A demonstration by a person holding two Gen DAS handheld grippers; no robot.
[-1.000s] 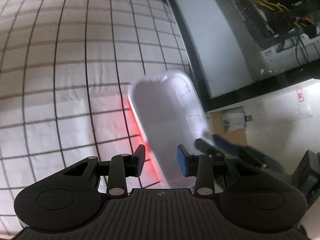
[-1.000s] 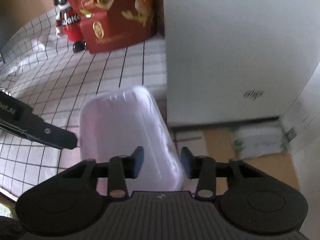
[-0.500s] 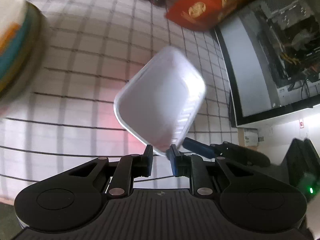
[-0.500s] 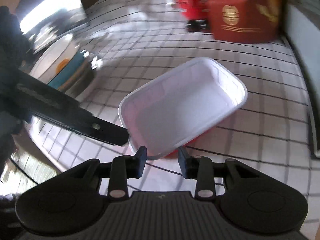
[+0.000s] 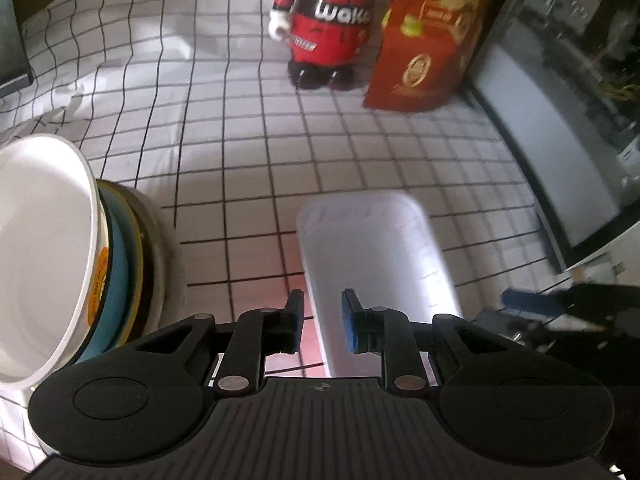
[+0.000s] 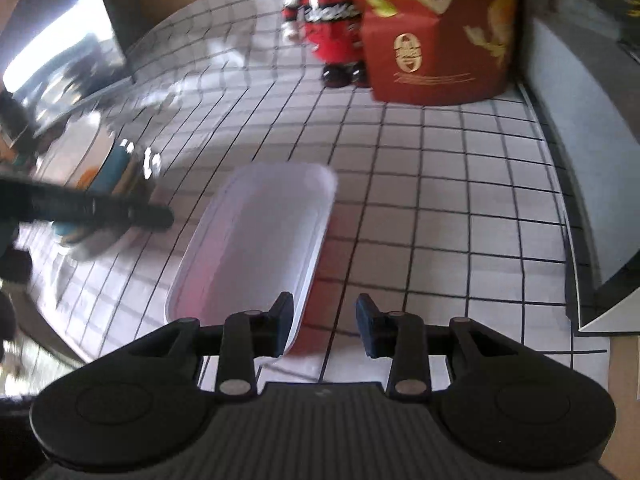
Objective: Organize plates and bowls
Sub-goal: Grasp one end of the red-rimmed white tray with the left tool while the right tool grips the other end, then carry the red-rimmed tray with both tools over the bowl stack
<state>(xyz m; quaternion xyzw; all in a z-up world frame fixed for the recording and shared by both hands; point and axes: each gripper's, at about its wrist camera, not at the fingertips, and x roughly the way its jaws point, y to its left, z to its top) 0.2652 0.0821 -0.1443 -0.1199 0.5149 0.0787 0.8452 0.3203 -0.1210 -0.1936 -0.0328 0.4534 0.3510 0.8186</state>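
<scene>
- Covering the whole table is a white cloth (image 5: 320, 152) with black squares.
- On the near left stands a stack of bowls and plates (image 5: 48, 260), with a big white bowl on top.
- A red box (image 5: 424, 60) stands at the far side, and a toy figure (image 5: 328, 20) in red and black is just to its left.
- The white tray (image 5: 372, 248) is in the middle of the cloth, to the right of the stack and well apart from the box. Red shows under its edge. I cannot tell if it rests flat on the cloth.
- The left gripper (image 5: 322, 322) is over the tray's near end. Its jaws have just been opening a little. The tray's left edge sits between them, close to the blue right pad, and a bit of cloth shows beside the left pad, so it is not pinching.
- The right gripper (image 6: 325, 330) is at the tray's near right corner. Its fingers are pulled in close, with a small gap. The tray's rim is next to the left finger. The right finger touches nothing, and only cloth shows in the gap.
</scene>
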